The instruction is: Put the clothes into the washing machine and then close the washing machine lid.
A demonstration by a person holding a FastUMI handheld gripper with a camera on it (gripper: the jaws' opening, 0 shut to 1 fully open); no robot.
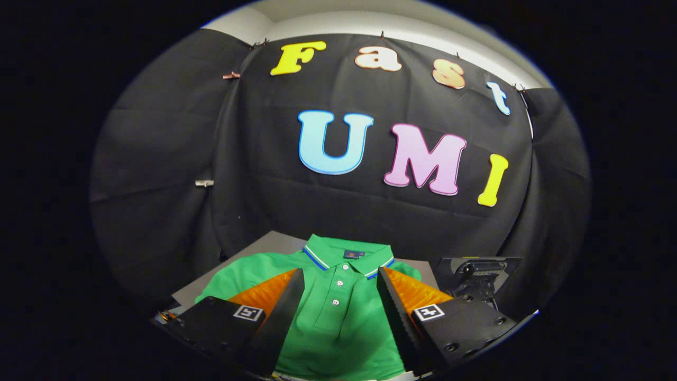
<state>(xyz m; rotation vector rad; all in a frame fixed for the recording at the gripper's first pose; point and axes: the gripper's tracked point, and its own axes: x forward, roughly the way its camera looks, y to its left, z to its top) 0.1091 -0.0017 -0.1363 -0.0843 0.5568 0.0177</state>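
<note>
One green cotton polo shirt (338, 312) lies flat on the grey bench (270, 243); gripper (339, 296) jaws wide open over it, holding nothing. I'd pinch near the placket.

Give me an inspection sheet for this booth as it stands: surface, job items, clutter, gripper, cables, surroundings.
Surface: grey table, bare strip visible beyond the shirt.
Job's things: green polo shirt lying flat, collar away from the camera, buttons done up; washing machine: nothing seen.
Clutter: black device on a stand beside the shirt; what it is cannot be told.
Grippers: hand-held gripper open, fingers spread over the shirt's chest, placket between them; contact with the fabric cannot be told.
Cables: nothing seen.
Surroundings: black cloth wall behind the table, held by clips; pale ceiling above.
</note>
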